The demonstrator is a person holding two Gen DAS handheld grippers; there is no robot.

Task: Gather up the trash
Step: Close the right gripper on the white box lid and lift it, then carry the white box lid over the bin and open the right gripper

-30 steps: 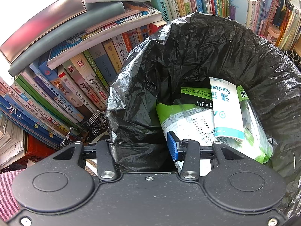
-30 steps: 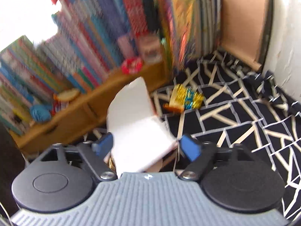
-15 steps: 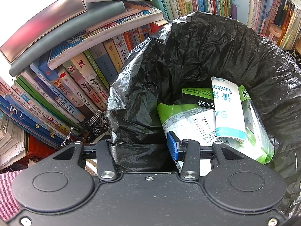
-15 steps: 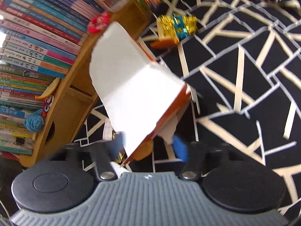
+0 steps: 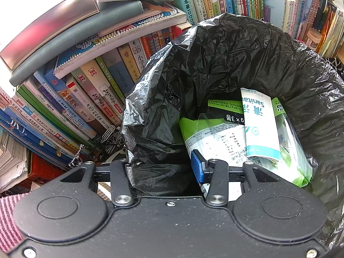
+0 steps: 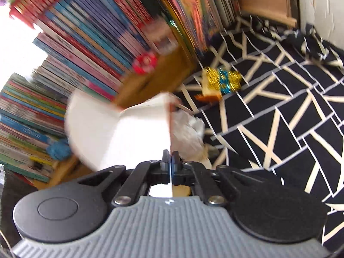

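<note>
The white carton (image 6: 120, 133) sticks out ahead of your right gripper (image 6: 171, 161), its edge clamped between the closed jaws above the patterned cloth (image 6: 279, 118). Your left gripper (image 5: 161, 167) angles down, pinching the black bag (image 5: 215, 64) rim beside green packets (image 5: 258, 129).

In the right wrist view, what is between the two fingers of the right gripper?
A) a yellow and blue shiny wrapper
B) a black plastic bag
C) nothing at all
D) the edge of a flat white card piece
D: the right gripper is shut on the thin edge of the white card piece, while the shiny wrapper lies apart on the black patterned cloth.
</note>
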